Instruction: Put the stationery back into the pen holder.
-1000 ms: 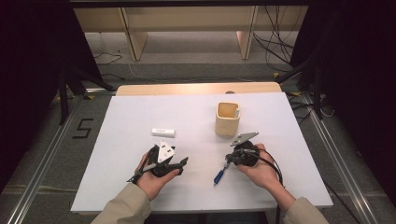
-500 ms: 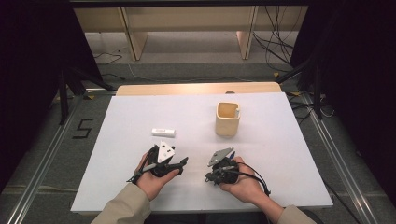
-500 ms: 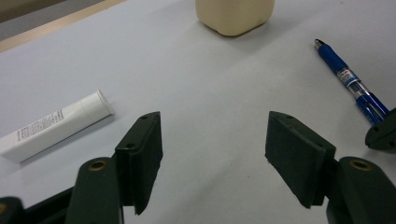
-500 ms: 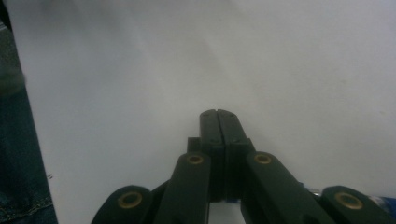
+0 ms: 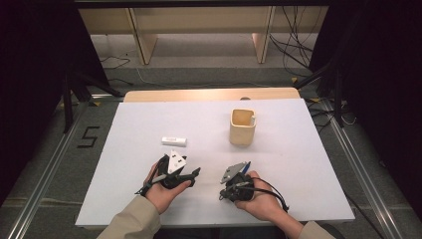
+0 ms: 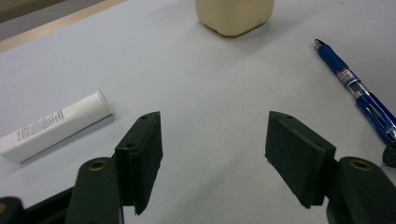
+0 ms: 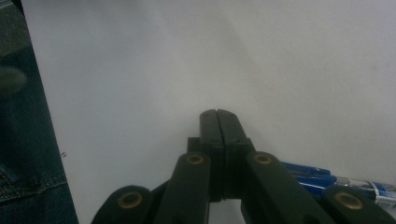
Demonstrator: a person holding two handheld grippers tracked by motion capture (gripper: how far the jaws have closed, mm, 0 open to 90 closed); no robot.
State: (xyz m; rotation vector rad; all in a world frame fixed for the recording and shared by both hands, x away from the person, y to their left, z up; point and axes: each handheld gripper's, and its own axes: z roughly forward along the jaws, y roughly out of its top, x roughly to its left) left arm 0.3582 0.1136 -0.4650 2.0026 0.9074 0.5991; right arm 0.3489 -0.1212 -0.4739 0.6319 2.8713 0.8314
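While the white-covered table (image 5: 298, 164) carries little, the coming move seems to turn on the blue ballpoint pen (image 6: 359, 93), which lies flat just beside the right gripper (image 5: 225, 195), on the side turned away from the left gripper. In the right gripper view the pen runs off from beside and beneath that gripper's body, not between its jaws, which are pressed together on nothing. In the high view its blue tip pokes out just past the grey plate, its long axis slanting away from the person toward the cup. The right hand (image 5: 261, 201) is plainly the nearer one; I judge that the gripper would have to spread its jaws and swing toward the barrel to take it.

The beige square cup (image 5: 243, 127) stands upright well beyond the right gripper; something small and pale rests at its inner rim, too small to name.

The left gripper (image 6: 212, 163) rests with its jaws parted over bare table. The small white capped tube (image 6: 53, 125) lies flat near its left jaw, apart from it.
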